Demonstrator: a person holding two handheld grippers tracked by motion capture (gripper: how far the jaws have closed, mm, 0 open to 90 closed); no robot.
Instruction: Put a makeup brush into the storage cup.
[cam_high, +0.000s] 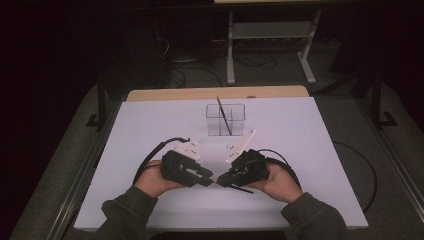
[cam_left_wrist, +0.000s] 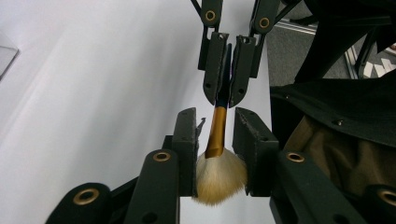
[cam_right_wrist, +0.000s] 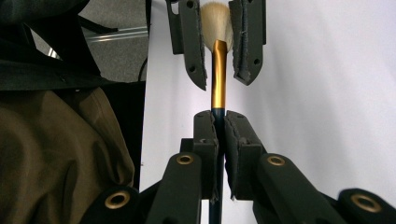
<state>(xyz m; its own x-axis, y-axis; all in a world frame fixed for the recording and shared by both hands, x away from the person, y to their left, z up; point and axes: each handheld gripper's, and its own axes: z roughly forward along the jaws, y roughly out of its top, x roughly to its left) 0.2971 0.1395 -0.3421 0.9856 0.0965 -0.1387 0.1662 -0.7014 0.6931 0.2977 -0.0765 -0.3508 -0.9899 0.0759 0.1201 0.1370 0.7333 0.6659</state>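
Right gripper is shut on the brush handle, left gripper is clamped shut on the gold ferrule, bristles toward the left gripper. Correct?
Not quite: the left gripper is open, its jaws standing apart either side of the brush without touching the gold ferrule, as the left gripper view shows. The right gripper is shut on the dark handle, and the bristles do sit at the left gripper's end.

The brush (cam_left_wrist: 215, 140) — a dark blue handle, a gold ferrule and a pale, fluffy tuft of bristles — lies level just above the white desk (cam_high: 300, 150), its handle pinched in the right claw (cam_right_wrist: 219, 126), its tuft between the left claw's (cam_left_wrist: 215, 135) parted jaws
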